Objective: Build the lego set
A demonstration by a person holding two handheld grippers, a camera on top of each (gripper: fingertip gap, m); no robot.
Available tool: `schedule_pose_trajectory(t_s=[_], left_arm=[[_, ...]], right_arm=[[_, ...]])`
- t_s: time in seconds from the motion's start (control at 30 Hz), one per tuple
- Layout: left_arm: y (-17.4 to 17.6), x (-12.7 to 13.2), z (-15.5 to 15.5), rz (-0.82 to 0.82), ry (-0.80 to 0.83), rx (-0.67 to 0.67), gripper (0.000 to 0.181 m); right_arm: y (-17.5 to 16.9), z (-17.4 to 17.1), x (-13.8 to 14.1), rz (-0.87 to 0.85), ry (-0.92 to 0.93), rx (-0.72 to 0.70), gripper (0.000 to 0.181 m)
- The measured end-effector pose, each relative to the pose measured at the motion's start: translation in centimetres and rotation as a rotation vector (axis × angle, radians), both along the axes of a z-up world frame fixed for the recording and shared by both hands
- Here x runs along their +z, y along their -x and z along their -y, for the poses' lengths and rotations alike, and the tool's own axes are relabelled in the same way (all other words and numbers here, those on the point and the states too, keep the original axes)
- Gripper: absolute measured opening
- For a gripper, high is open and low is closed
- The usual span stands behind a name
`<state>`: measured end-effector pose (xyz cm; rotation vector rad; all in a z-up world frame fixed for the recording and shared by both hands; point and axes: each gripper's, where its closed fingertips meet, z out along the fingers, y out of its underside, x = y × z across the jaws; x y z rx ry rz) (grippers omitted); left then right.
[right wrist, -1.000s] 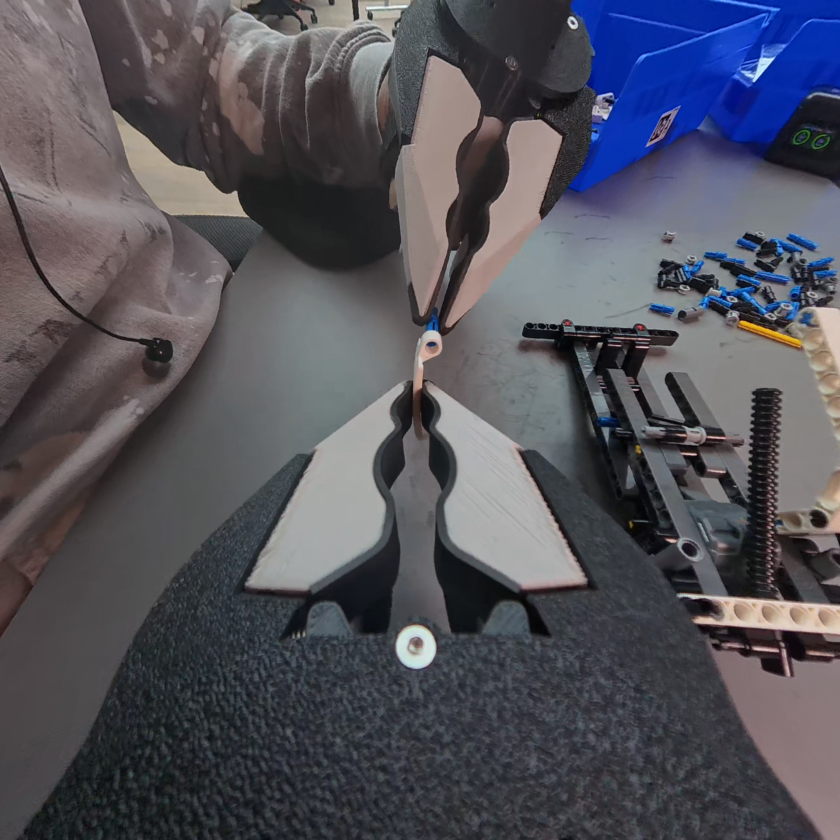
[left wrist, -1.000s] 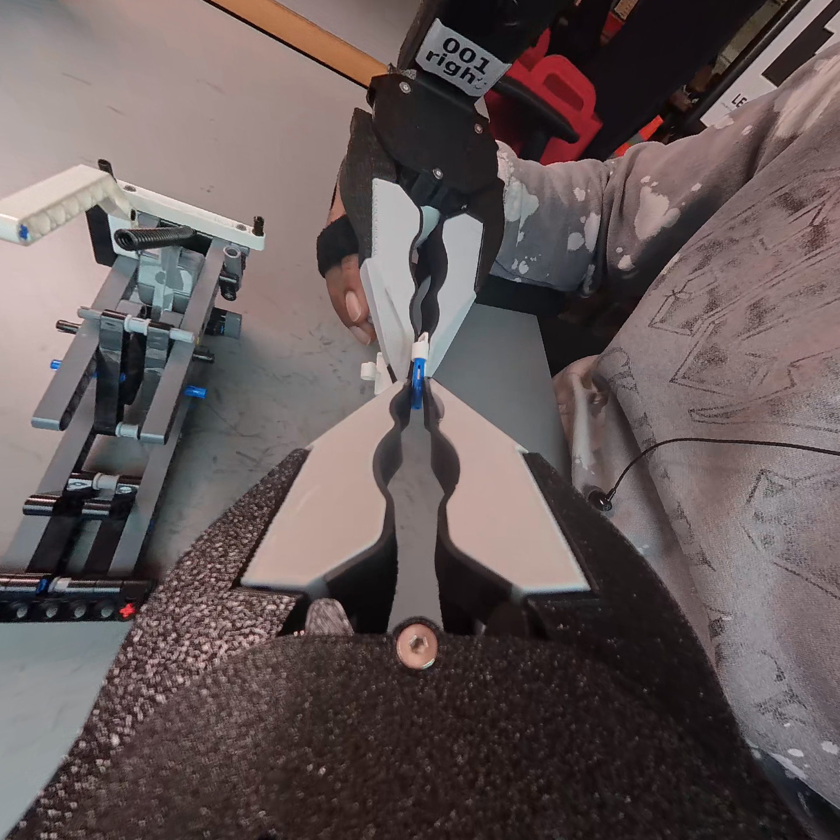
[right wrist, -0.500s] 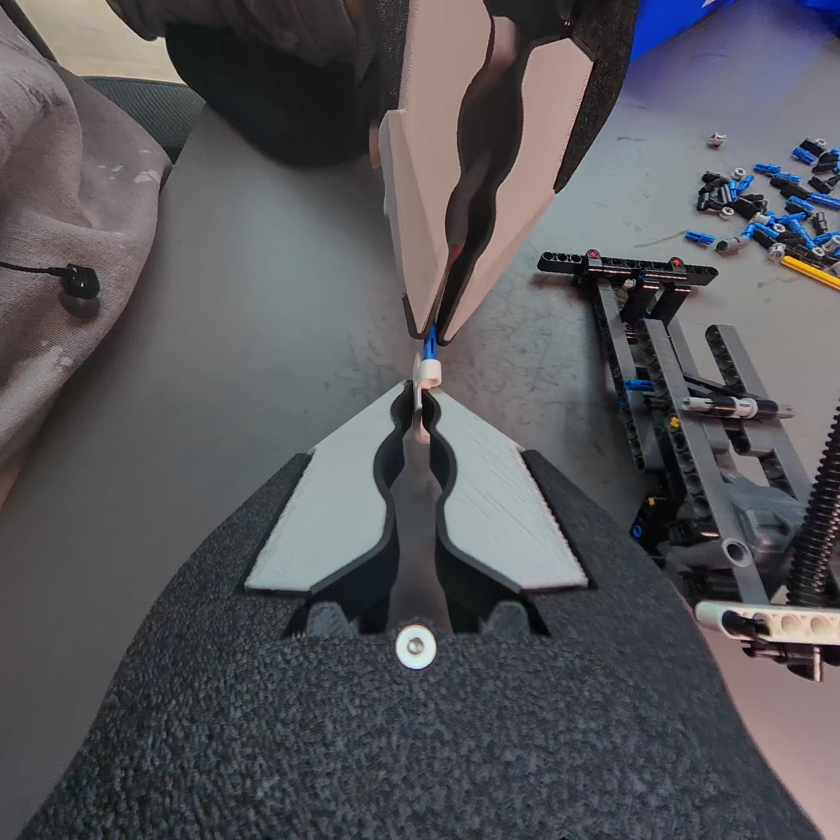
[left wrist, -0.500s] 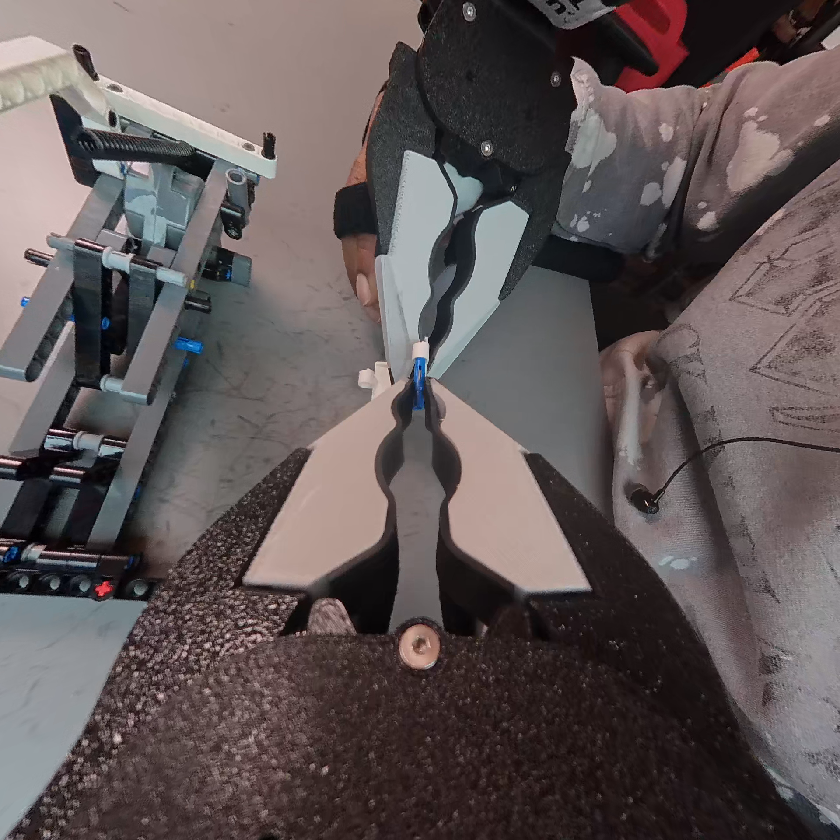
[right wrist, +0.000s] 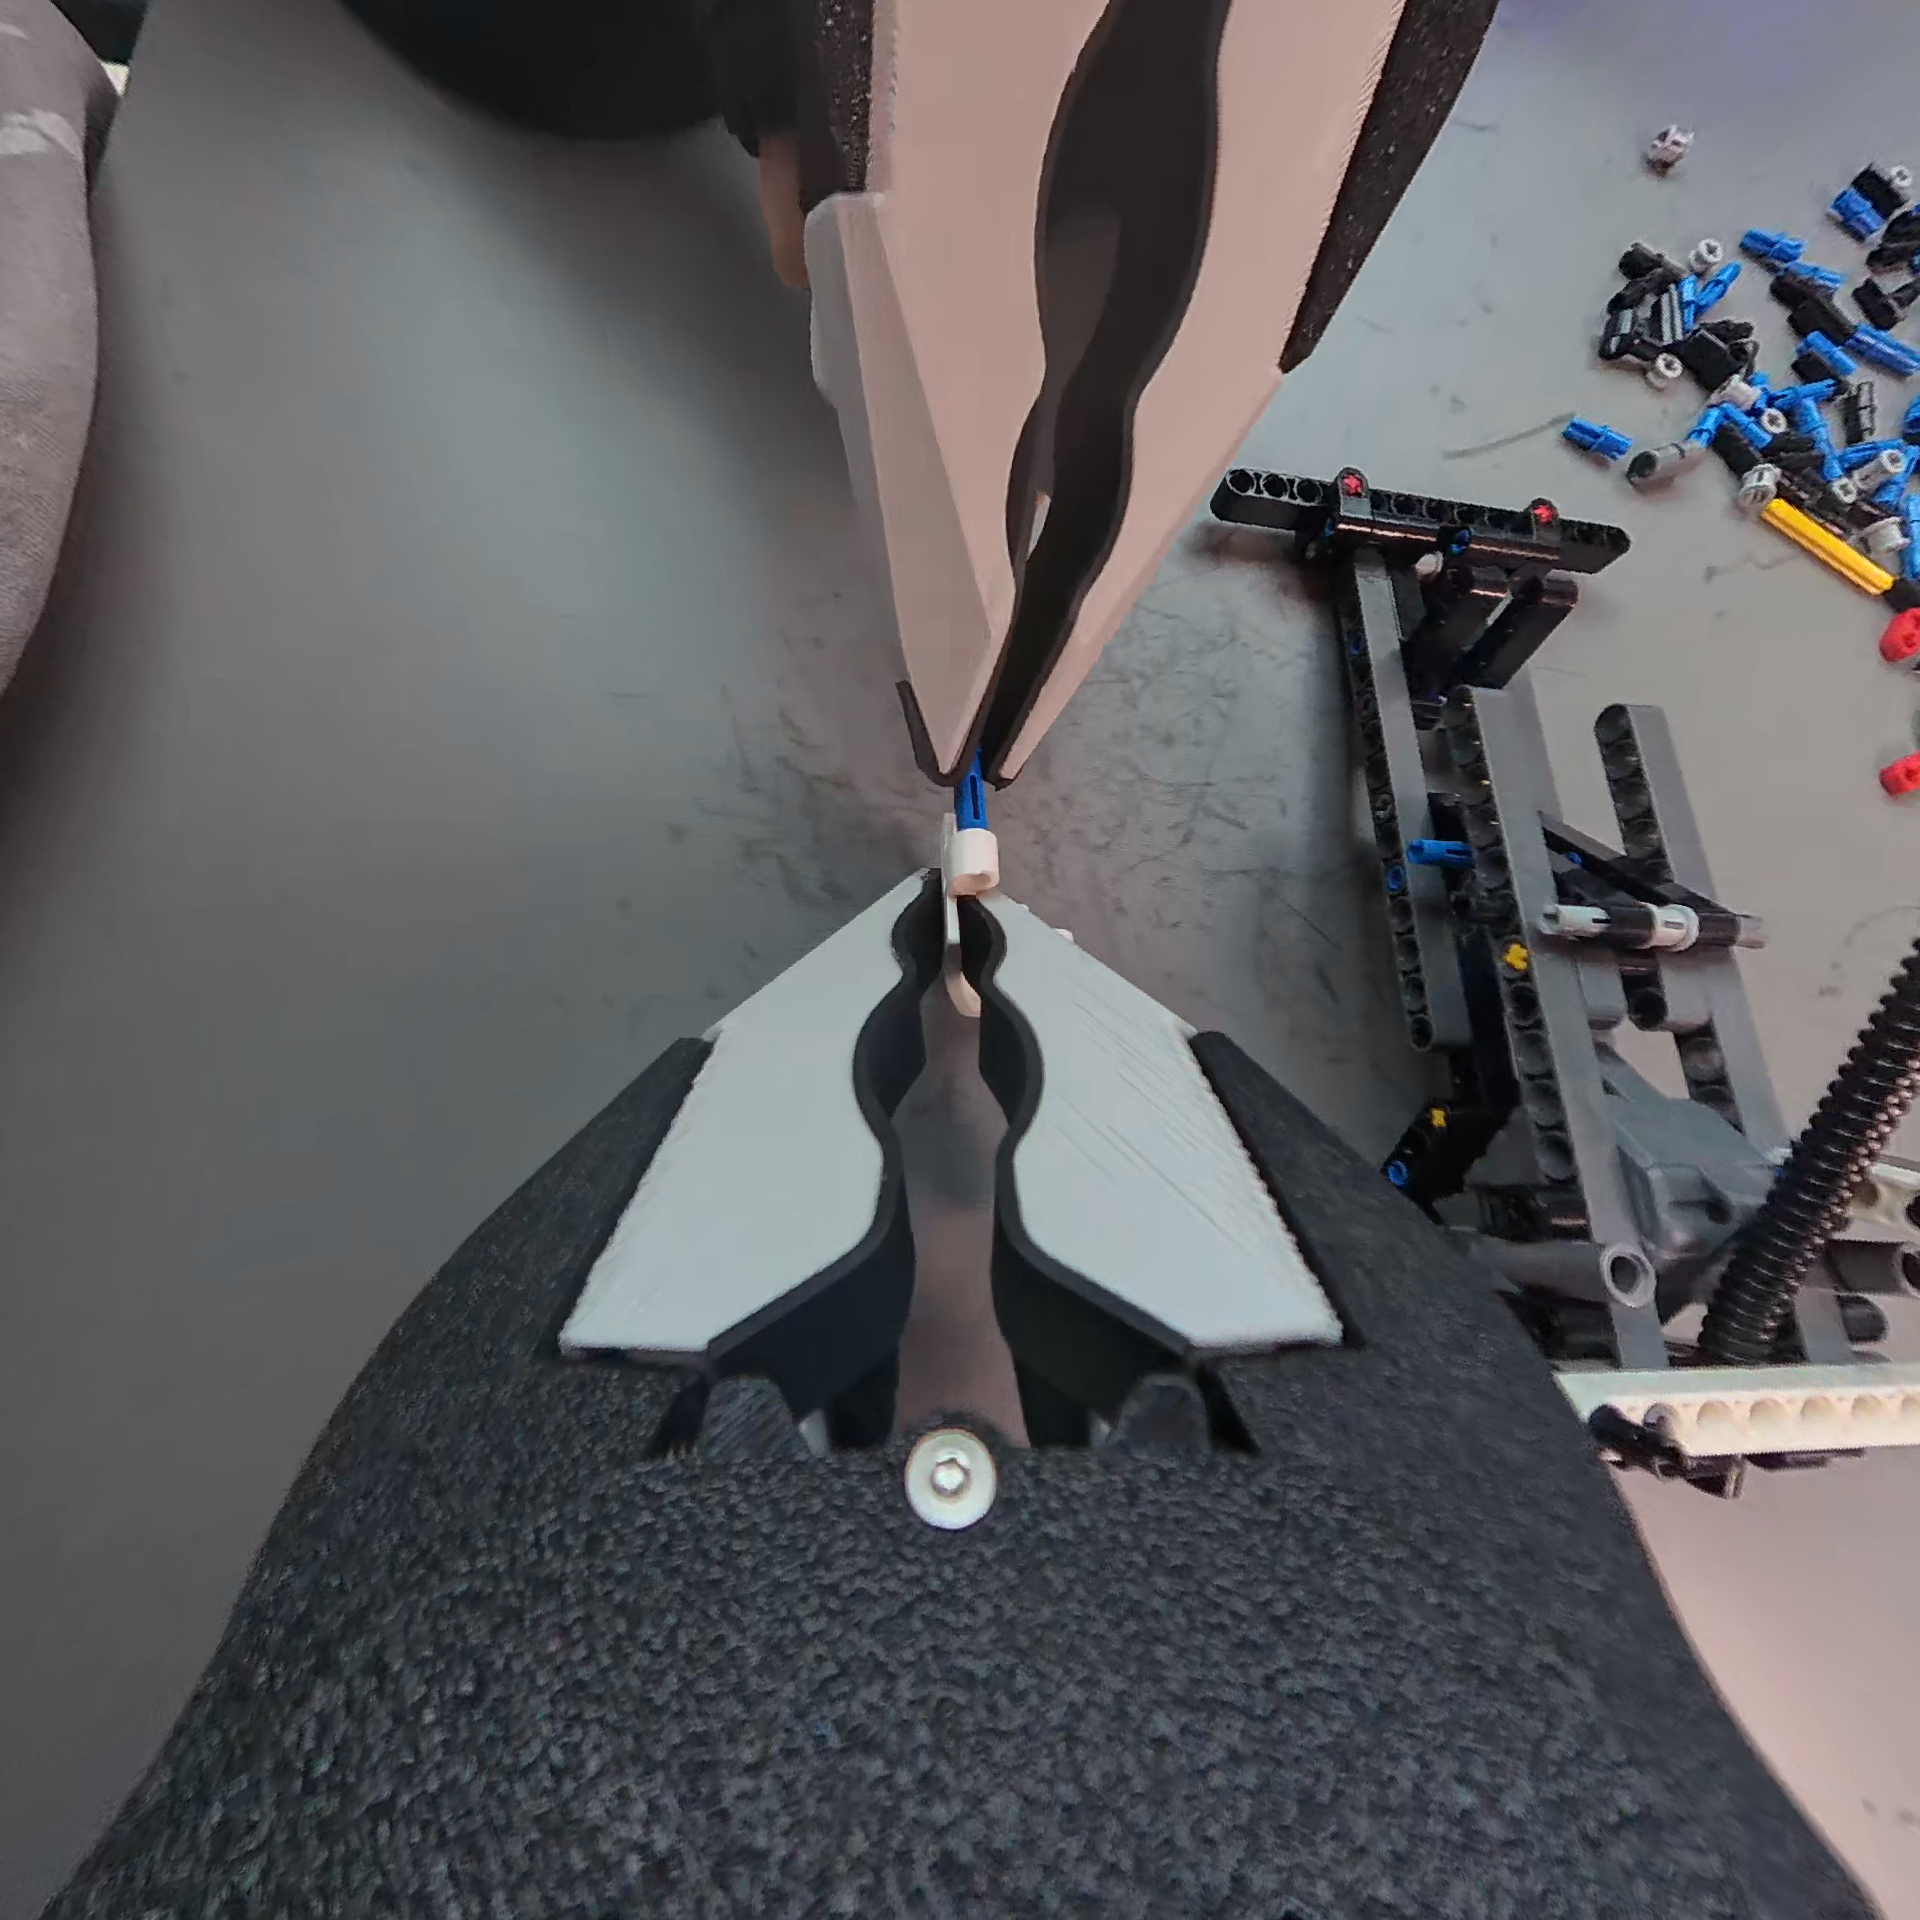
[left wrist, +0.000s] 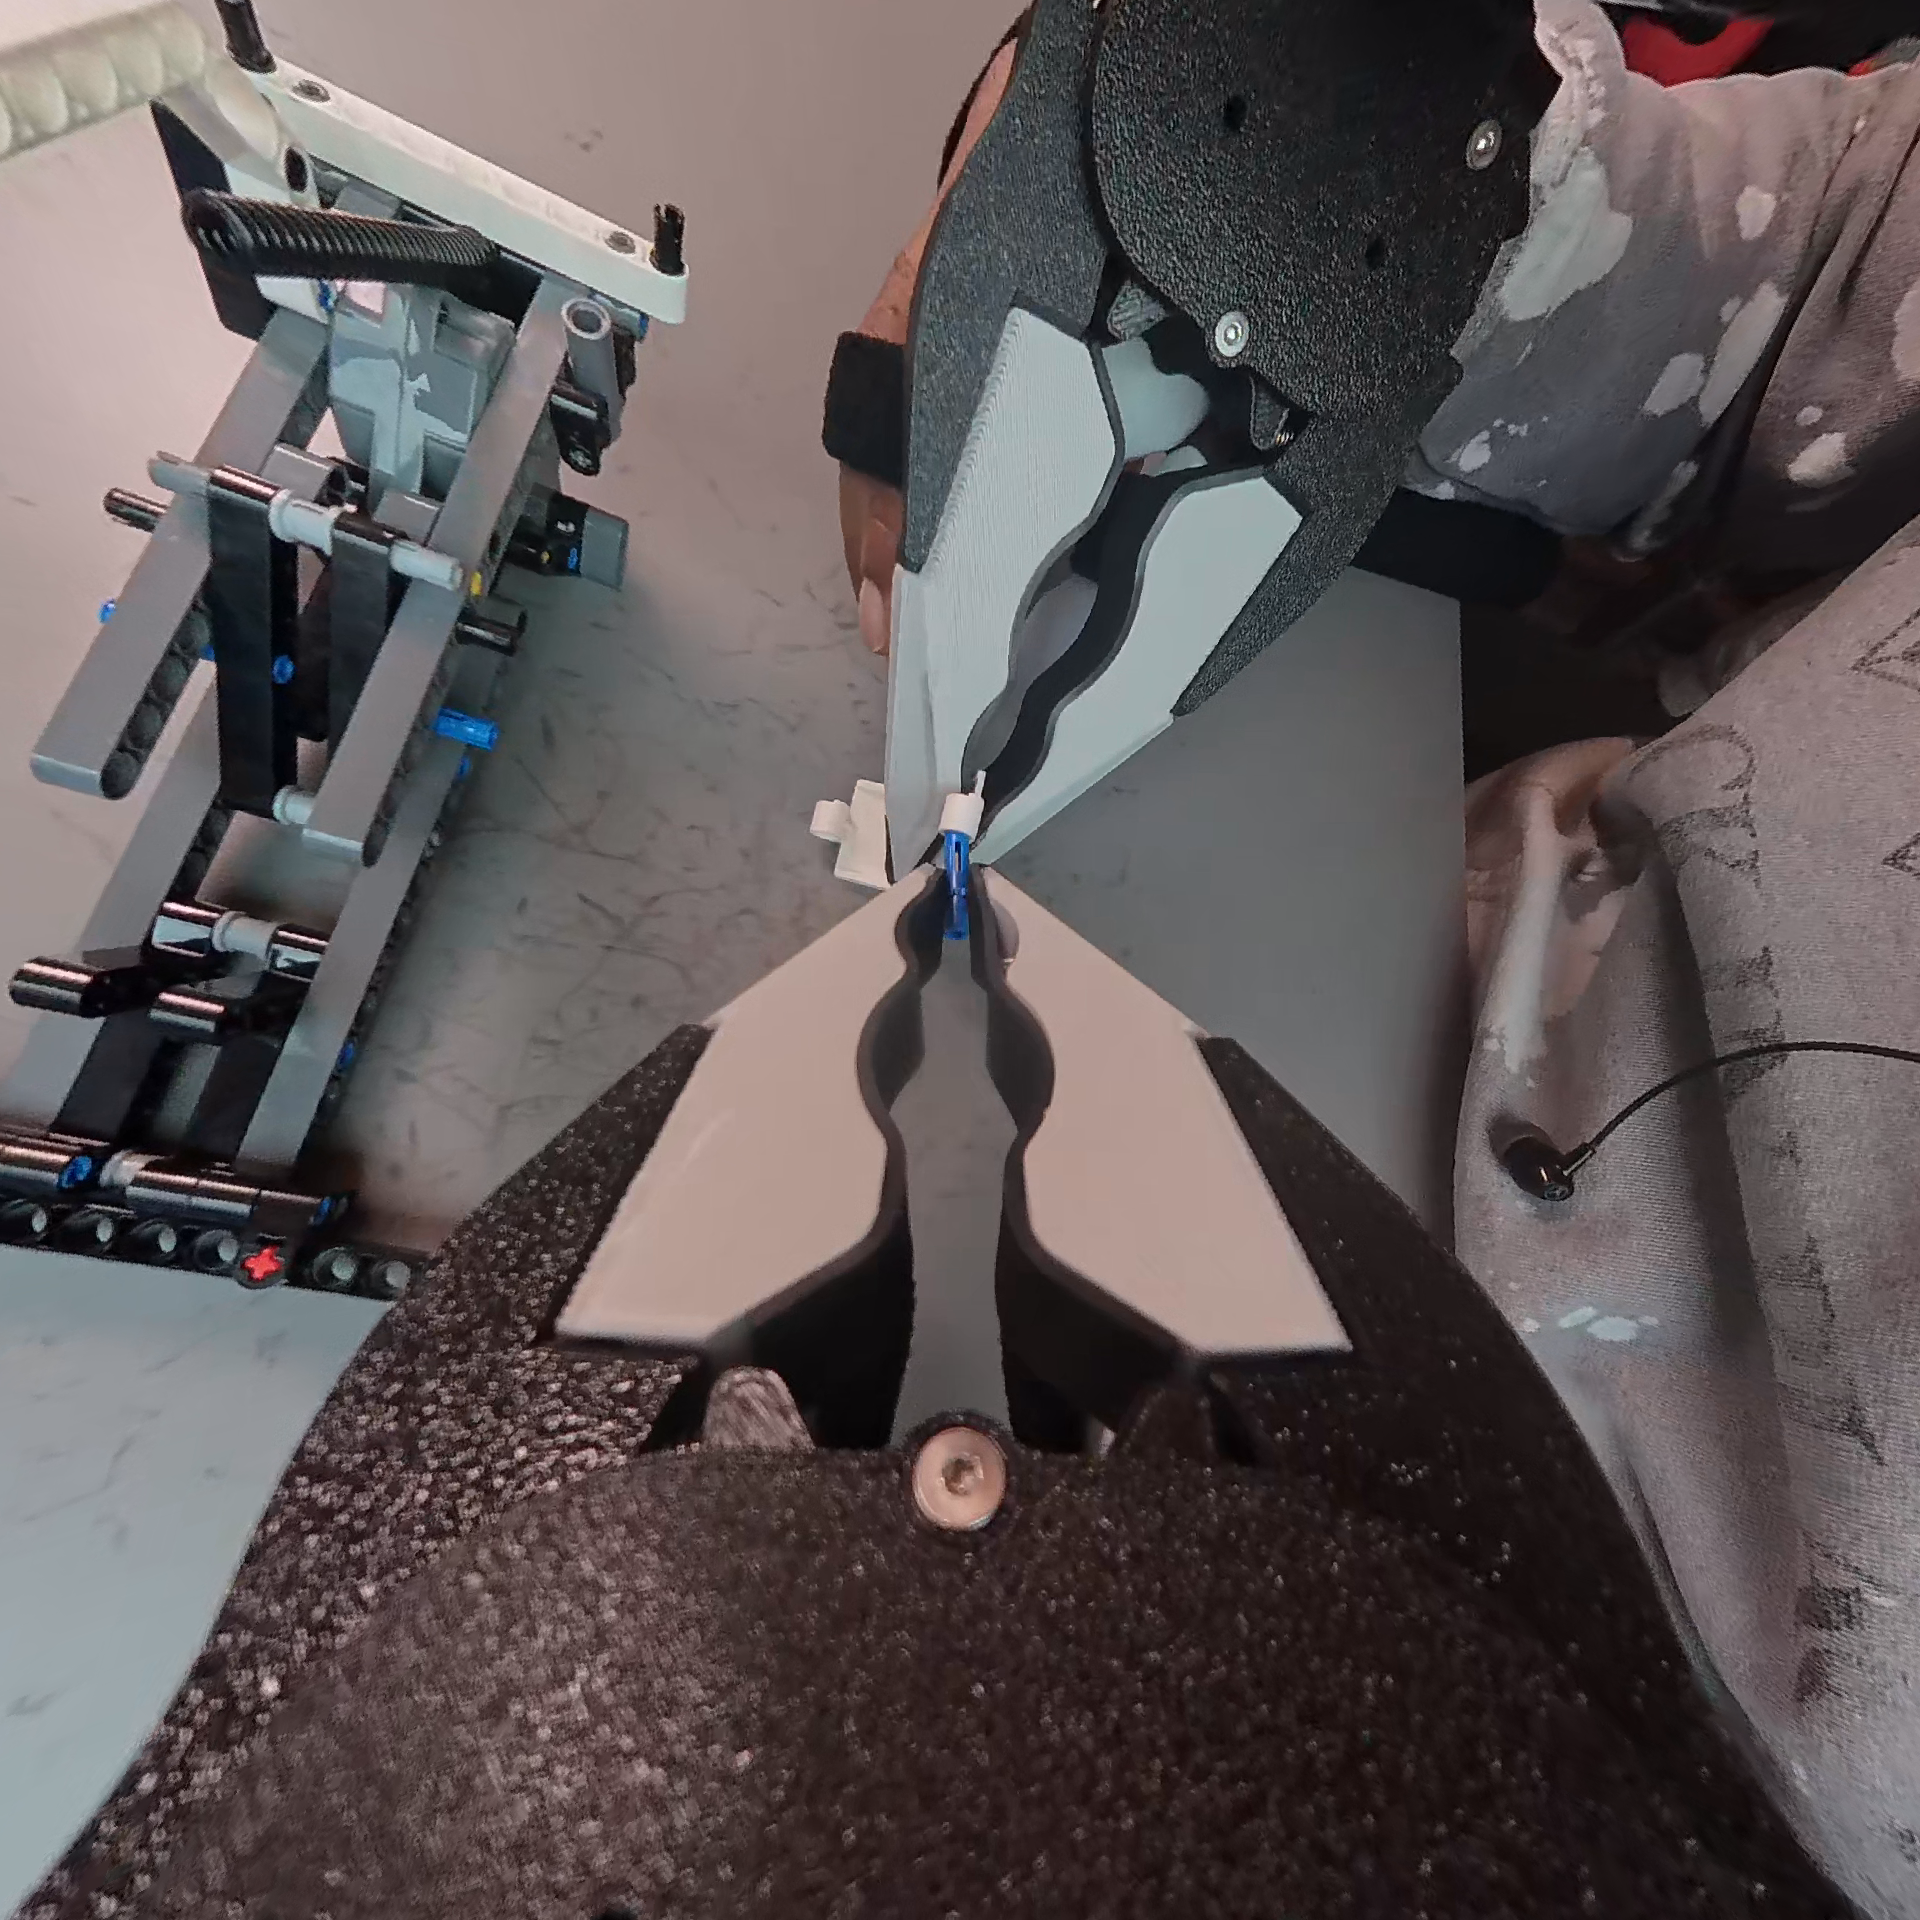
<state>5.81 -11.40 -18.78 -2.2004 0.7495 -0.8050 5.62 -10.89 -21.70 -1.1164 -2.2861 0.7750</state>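
One part-built lego frame lies on the table, one loose pile of pins beyond it. My right gripper pinches one white connector; my left gripper pinches one blue pin seated in it.

Left tool — right tool — clamped, tip-to-tip.
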Motion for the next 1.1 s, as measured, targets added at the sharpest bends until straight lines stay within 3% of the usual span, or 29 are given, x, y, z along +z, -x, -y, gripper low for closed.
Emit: schedule_pose_trajectory(t_s=[0.33,0.63,0.73,0.93,1.1], left_arm=[[-0.8,-0.4,0.4,0.019,-0.029,-0.031,0.002],[-1.0,-0.3,0.2,-0.009,-0.043,-0.053,0.002],[-1.0,-0.2,0.1,-0.015,-0.050,-0.070,0.003],[0.9,1.8,-0.5,0.021,-0.142,-0.037,0.016],[0.2,2.5,-0.2,0.091,-0.155,-0.039,0.013]], right_arm=[[-0.2,0.9,0.3,-0.052,0.087,0.043,0.000],[-0.3,0.9,0.0,-0.035,0.011,0.082,0.001],[-0.4,1.0,0.1,-0.038,0.060,0.078,0.001],[-0.3,-0.1,1.9,-0.147,0.138,0.039,0.002],[-0.1,0.1,2.5,-0.177,0.148,0.041,0.002]])
